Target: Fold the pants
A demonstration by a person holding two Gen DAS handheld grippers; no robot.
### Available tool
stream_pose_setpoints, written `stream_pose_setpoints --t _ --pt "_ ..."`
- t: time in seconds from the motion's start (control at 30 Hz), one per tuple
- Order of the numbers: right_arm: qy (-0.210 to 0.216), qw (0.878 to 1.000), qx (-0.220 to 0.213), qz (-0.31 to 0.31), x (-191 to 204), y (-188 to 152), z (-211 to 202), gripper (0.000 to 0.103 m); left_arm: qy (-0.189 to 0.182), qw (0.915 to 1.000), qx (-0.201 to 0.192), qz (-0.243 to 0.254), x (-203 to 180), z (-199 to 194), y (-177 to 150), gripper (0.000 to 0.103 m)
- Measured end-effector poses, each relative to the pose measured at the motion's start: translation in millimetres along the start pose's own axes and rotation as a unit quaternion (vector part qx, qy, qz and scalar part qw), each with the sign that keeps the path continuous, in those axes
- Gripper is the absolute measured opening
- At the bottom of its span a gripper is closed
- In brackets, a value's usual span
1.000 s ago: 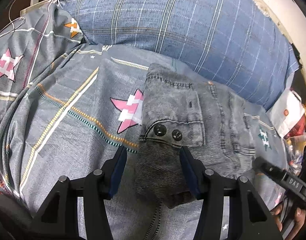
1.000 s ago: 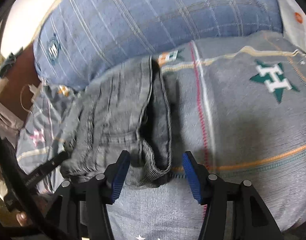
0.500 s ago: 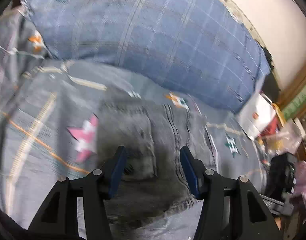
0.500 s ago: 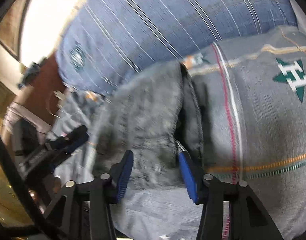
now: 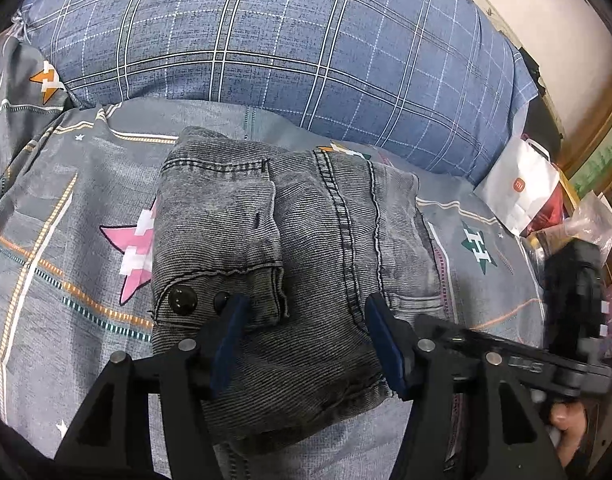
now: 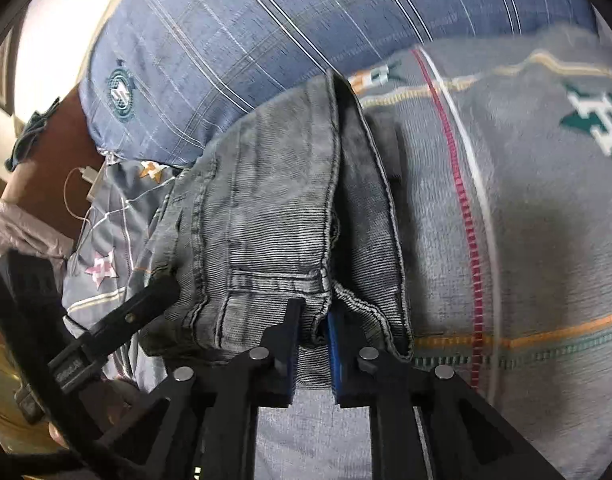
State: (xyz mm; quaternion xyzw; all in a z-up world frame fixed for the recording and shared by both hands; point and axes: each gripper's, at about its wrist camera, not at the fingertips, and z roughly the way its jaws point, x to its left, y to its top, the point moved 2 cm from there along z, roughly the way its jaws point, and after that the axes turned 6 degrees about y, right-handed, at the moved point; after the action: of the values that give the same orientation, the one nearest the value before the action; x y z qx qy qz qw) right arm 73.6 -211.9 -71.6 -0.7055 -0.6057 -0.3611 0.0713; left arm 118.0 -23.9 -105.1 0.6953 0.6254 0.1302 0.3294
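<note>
Folded grey denim pants (image 5: 306, 220) lie on the grey patterned bedsheet (image 5: 66, 240), their pocket and two black buttons facing up. My left gripper (image 5: 306, 340) hovers over the near edge of the pants. Its jaws are opening and the fabric lies between the blue pads, which do not press on it. In the right wrist view my right gripper (image 6: 311, 332) is shut on the near corner of the pants (image 6: 266, 200), pinching a fold of the top layer. The left gripper's finger (image 6: 118, 320) reaches the pants' left side there.
A big blue plaid pillow (image 5: 306, 40) lies just behind the pants. A white paper bag (image 5: 517, 188) and plastic wrappers sit at the right. A charger with its cable (image 6: 86, 184) lies at the far left. A hand (image 5: 565, 416) holds the right gripper's black body (image 5: 525, 364).
The right jaws have closed onto the near corner of the pants. The left gripper has shifted right along the pants' near edge, past the buttons, and its jaws stand a little wider.
</note>
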Motion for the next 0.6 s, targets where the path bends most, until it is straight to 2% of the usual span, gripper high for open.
stream_pose_setpoints --t 0.1,0.17,0.27,0.33,0.43,0.5,0.6 --pt "0.0 0.999 -0.034 -0.036 21 -7 -32 0.009 0.005 0.9999 0.0 0.01 -2 1 -2 0.062" --pt "-0.019 0.997 -0.048 -0.049 29 -18 -42 0.009 0.006 0.9998 -0.001 0.018 -3 0 -4 0.062" --pt "-0.062 0.998 -0.023 -0.024 11 -27 -15 0.009 0.015 0.9991 -0.005 0.038 -7 1 -7 0.062" --pt "-0.051 0.999 -0.012 0.001 2 -24 2 0.009 0.028 0.9983 -0.011 0.05 -9 2 -7 0.062" --pt "-0.043 0.998 -0.042 -0.021 9 -21 -8 0.013 0.039 0.9975 -0.014 0.057 -11 2 -5 0.062" --pt "-0.04 0.998 -0.043 -0.017 7 -25 -6 0.015 0.033 0.998 -0.017 0.051 -9 -2 -5 0.062" --pt "-0.015 0.998 -0.048 0.029 0 -32 -18 0.018 0.021 0.9989 -0.02 0.036 -4 -6 -5 0.062"
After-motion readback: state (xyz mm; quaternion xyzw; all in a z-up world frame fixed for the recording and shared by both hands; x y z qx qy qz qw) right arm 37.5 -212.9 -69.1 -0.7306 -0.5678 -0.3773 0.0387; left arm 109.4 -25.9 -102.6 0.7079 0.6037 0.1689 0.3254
